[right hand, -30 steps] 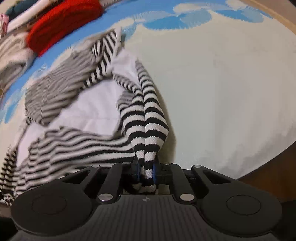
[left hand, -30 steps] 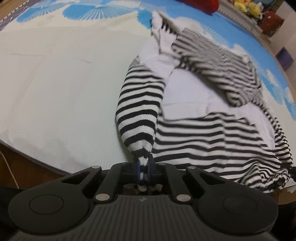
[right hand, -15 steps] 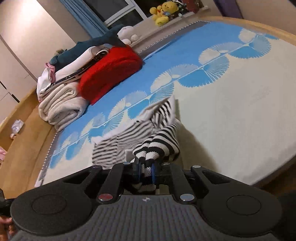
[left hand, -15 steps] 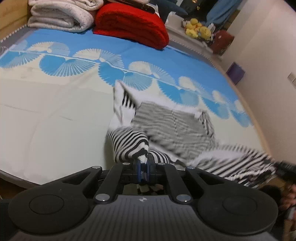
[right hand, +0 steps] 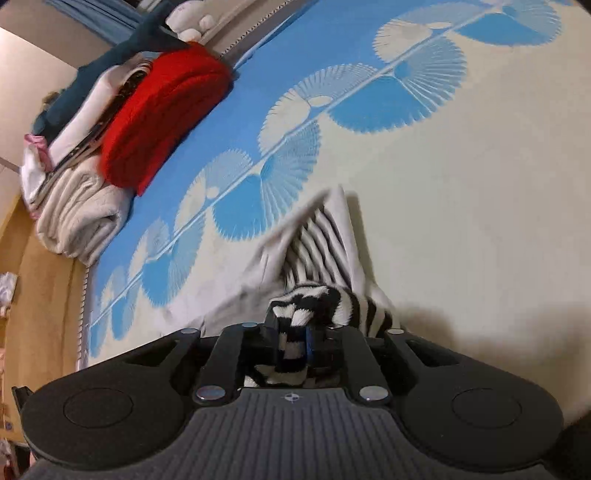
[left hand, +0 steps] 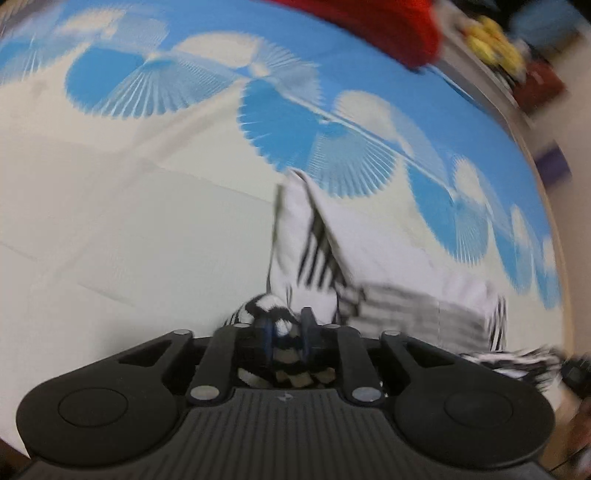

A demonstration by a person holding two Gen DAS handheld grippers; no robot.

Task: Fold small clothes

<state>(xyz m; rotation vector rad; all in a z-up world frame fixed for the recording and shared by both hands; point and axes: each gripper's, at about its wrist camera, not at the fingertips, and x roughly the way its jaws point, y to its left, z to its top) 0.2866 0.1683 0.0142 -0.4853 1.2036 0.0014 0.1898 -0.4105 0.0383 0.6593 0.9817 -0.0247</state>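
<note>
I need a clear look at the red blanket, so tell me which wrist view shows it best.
Right wrist view: the folded red blanket shows whole and fairly sharp, beside a stack of folded linens on the blue-patterned bedspread. The left wrist view catches only a blurred corner at its top edge.

Both wrist views steeply down, close over one striped garment (left hand: 388,266)

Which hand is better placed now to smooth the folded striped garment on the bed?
Neither clearly. The left gripper and right gripper are both opening, each with a bunch of the black-and-white striped knit garment still between its fingers. Probably the left: more of the garment lies spread before it.
</note>
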